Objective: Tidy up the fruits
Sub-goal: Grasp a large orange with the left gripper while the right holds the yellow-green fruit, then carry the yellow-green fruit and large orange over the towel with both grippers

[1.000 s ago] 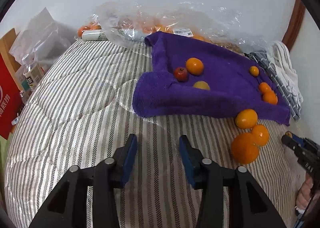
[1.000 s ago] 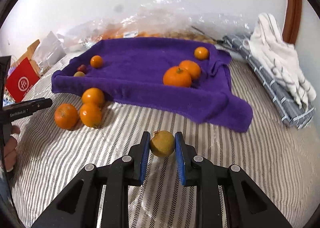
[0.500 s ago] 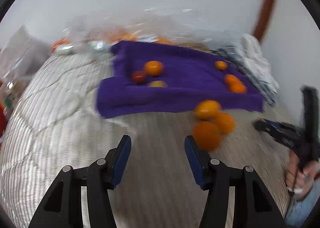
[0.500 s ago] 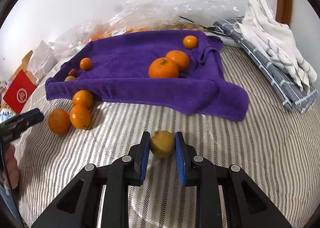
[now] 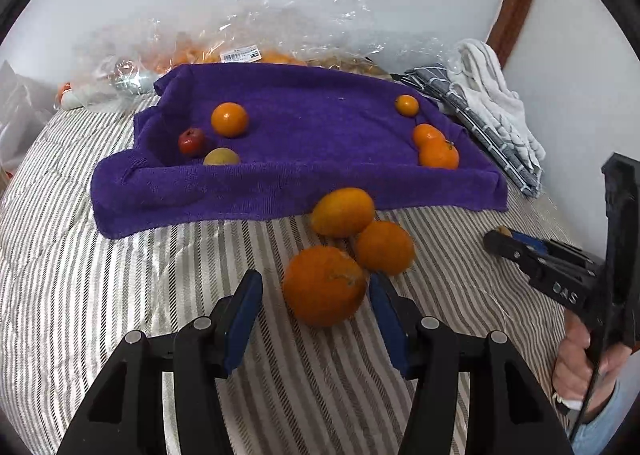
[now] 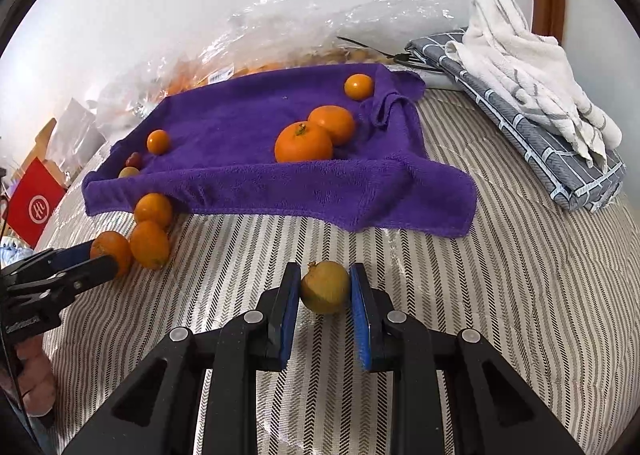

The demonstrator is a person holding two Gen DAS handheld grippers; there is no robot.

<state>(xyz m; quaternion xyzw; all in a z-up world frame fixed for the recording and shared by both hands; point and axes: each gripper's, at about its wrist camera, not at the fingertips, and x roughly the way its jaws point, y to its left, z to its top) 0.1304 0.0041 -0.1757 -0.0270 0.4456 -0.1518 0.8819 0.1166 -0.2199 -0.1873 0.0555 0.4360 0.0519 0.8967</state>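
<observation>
A purple towel (image 5: 304,127) lies on the striped bed with several fruits on it: oranges, a red fruit (image 5: 191,140) and a yellow-green fruit (image 5: 221,156). Three oranges lie on the bedspread in front of it. My left gripper (image 5: 316,291) is open around the nearest big orange (image 5: 324,285), its pads apart from it. My right gripper (image 6: 325,287) is shut on a yellow-green fruit (image 6: 325,287), just above the bedspread. The towel (image 6: 248,123) and the three loose oranges, one of them (image 6: 149,243), also show in the right wrist view.
Clear plastic bags (image 5: 280,35) with more fruit lie behind the towel by the wall. Folded grey and white cloths (image 6: 532,95) lie at the right. A red carton (image 6: 34,203) stands at the bed's left side.
My left gripper has swung right and forward and opened wider, and now straddles the big orange. My right gripper has kept hold of the yellow-green fruit and shifted a little.
</observation>
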